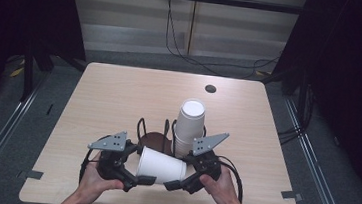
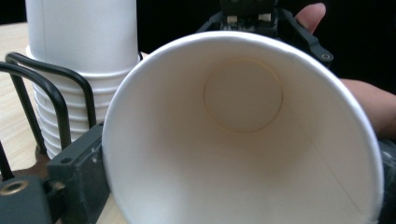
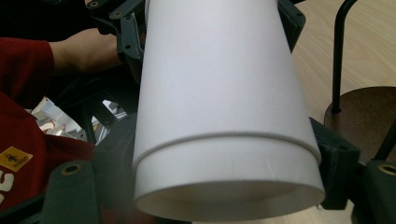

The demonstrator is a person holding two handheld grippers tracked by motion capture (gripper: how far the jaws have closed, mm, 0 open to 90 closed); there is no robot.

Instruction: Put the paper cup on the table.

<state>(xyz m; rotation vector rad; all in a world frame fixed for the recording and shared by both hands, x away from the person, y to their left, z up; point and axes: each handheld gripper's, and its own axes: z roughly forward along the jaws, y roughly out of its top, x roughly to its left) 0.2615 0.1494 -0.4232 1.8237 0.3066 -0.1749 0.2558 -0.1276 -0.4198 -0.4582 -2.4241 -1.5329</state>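
A white paper cup [image 1: 160, 166] lies on its side above the table's front edge, held between both grippers. My left gripper [image 1: 142, 166] is shut on its wide mouth end. In the left gripper view I look straight into the cup [image 2: 243, 140], and my left gripper [image 2: 233, 186] has a jaw at each side of the rim. My right gripper [image 1: 178, 172] is shut on the narrow base end. In the right gripper view the cup [image 3: 219, 93] runs away from the camera, with my right gripper [image 3: 222, 163] pressing its jaws on both sides of the base.
An upright stack of white cups [image 1: 190, 123] stands in a black wire holder [image 1: 155, 140] with a round brown base, just behind the grippers. The wooden table [image 1: 119, 91] has a dark round hole [image 1: 210, 89] near its far edge. Cables trail across the floor beyond the table.
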